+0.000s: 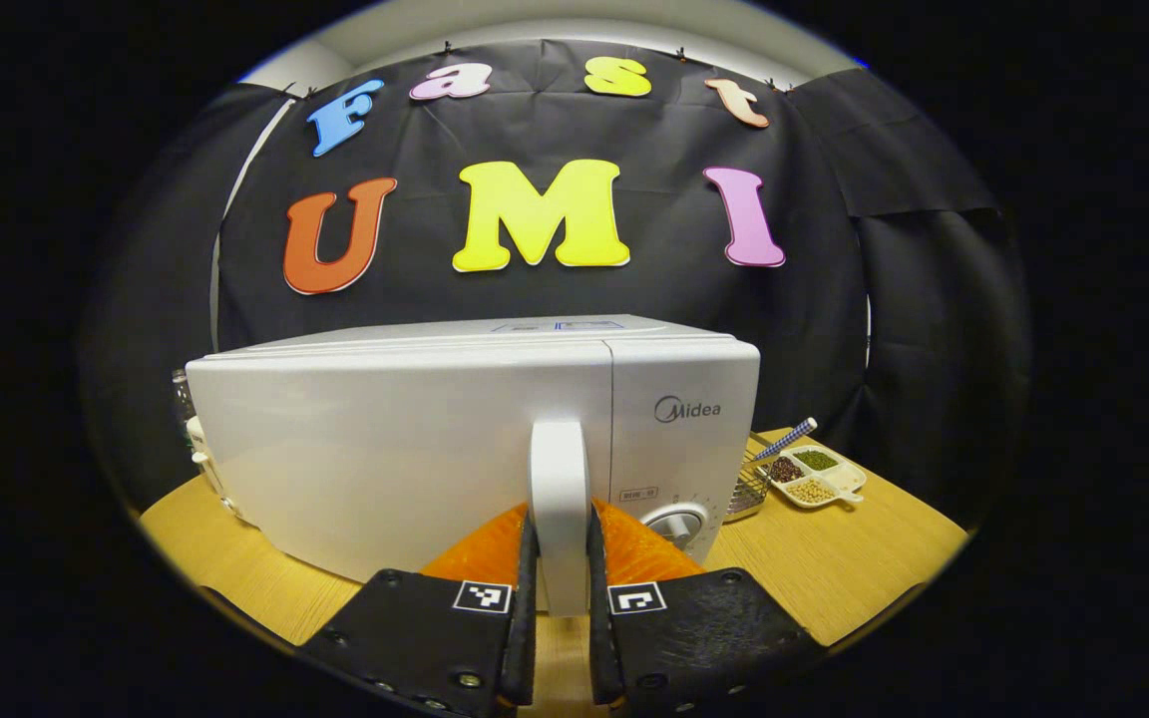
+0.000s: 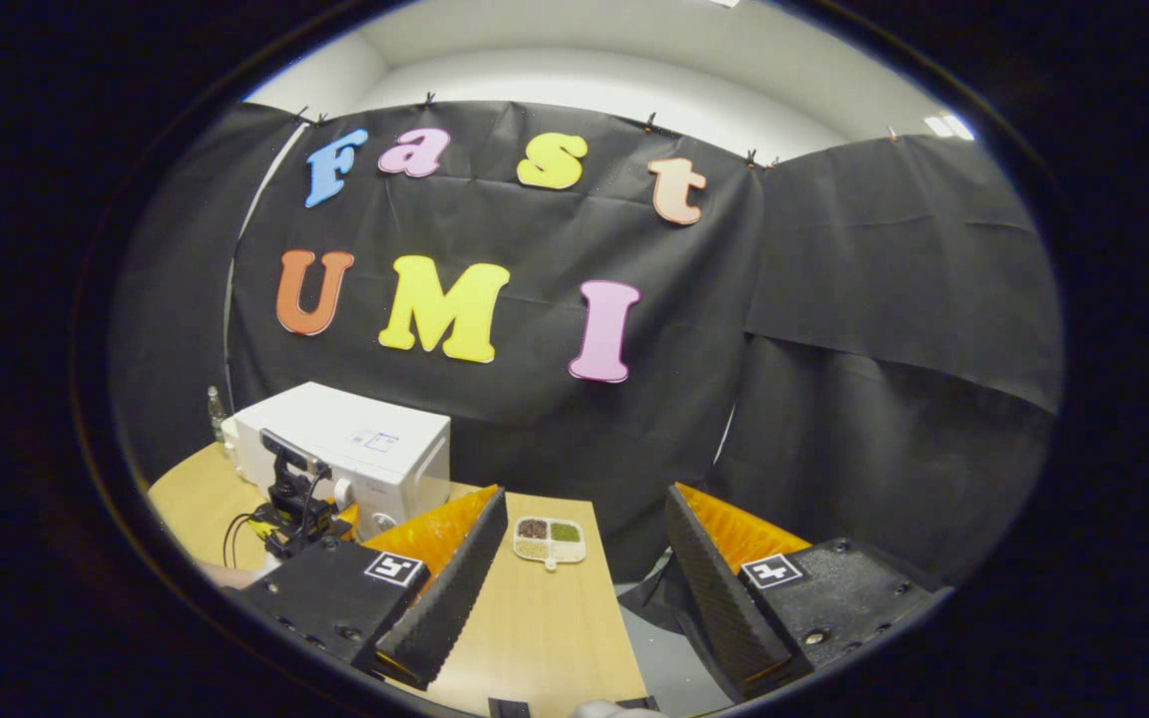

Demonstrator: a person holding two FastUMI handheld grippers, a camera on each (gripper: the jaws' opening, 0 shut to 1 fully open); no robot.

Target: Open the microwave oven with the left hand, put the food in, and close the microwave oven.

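A white microwave oven (image 1: 415, 439) stands on the wooden table (image 1: 834, 568), and its door looks closed. My left gripper (image 1: 560, 598) is shut on the door's white upright handle (image 1: 559, 479), one black finger (image 1: 525, 598) pressing each side. The food, a white divided dish of beans and grains (image 1: 816, 476), lies on the table to the right of the oven. In the right gripper view the microwave oven (image 2: 355, 444) sits far left with the left gripper (image 2: 295, 509) at its front. My right gripper (image 2: 584, 491) hangs open and empty, short of the dish (image 2: 550, 541).
A small wire basket (image 1: 749, 491) and a blue-striped stick (image 1: 786, 439) lie between the oven and the dish. A bottle (image 1: 181, 394) stands behind the oven's left side. The table (image 2: 535, 628) ends at the right, with grey floor (image 2: 654, 648) beyond it.
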